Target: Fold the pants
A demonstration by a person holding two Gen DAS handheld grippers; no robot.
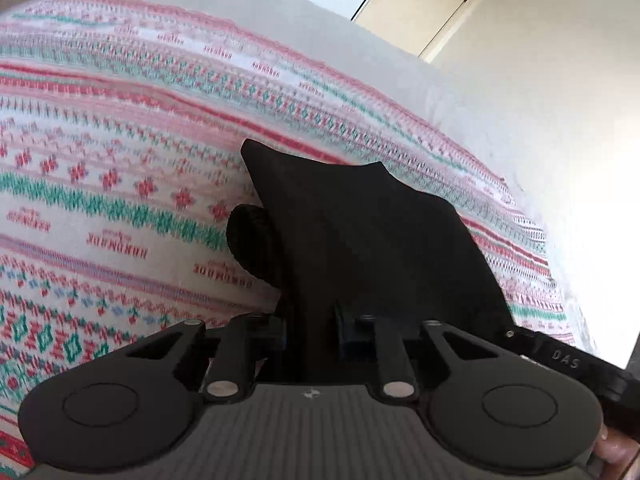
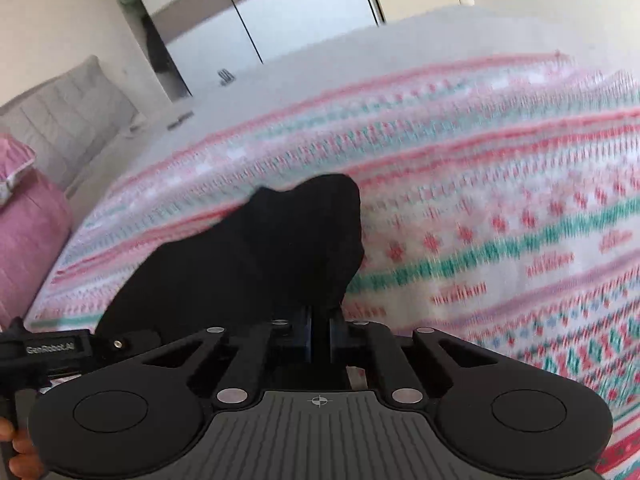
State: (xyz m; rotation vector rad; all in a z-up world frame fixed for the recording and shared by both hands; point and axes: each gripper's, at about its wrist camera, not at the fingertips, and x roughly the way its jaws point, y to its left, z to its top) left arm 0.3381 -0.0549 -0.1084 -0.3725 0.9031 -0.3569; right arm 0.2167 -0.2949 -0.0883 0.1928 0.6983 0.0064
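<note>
- Left gripper (image 1: 312,320) is seen closed on a bunch of black fabric, which rises from between its jaws and hides the fingertips.
- Right gripper (image 2: 320,332) is likewise clamped on black fabric; its jaws stand almost together with a thin fold pinched between them.
- No earlier state can be read from these views; only the closed grips are shown.
- Black pants (image 1: 360,232) are held at both grippers and lifted in peaks above a patterned blanket (image 1: 120,160).
- In the left wrist view a rolled or ribbed dark edge (image 1: 250,236) is seen just left of the held fabric.
- In the right wrist view the pants (image 2: 260,260) spread from the jaws up and to the left, over the blanket (image 2: 500,220).
- Red, green and pink bands run across the blanket, which is laid on a pale bed (image 1: 480,120).
- A pink pillow (image 2: 28,220) and a grey one (image 2: 68,120) lie at the far left of the right wrist view.
- Fingers (image 2: 16,452) of the person are glimpsed at the lower left edge, behind the right gripper.
- Much of the blanket is blurred in both views.
</note>
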